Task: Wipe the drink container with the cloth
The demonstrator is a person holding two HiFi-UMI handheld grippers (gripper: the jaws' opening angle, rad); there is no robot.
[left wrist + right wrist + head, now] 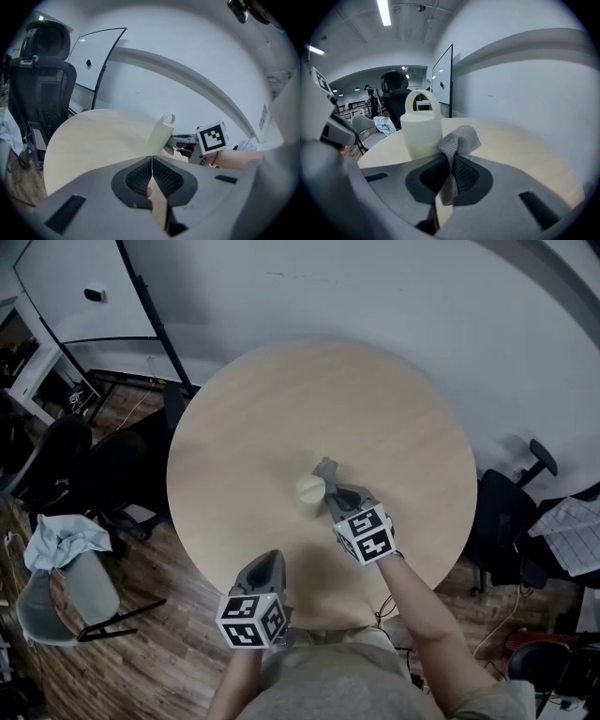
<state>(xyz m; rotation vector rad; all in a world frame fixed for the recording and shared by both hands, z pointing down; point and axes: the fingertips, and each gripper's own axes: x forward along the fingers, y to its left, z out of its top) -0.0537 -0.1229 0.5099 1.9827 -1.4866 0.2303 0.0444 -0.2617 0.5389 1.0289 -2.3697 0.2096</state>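
Observation:
A cream drink container (310, 491) with a loop handle stands upright near the middle of the round wooden table (281, 409). My right gripper (330, 486) is shut on a grey cloth (457, 143), and the cloth's free end rests against the container (421, 126). In the right gripper view the bottle is just left of the jaws. My left gripper (270, 568) hangs over the table's near edge, shut with nothing in it. From the left gripper view the container (161, 132) and the right gripper's marker cube (211, 137) lie ahead.
Office chairs (56, 465) stand left of the table; one grey chair (66, 587) carries a light blue garment (64, 538). Another dark chair (511, 512) is at the right. A whiteboard (66, 287) leans at the back left, wood floor below.

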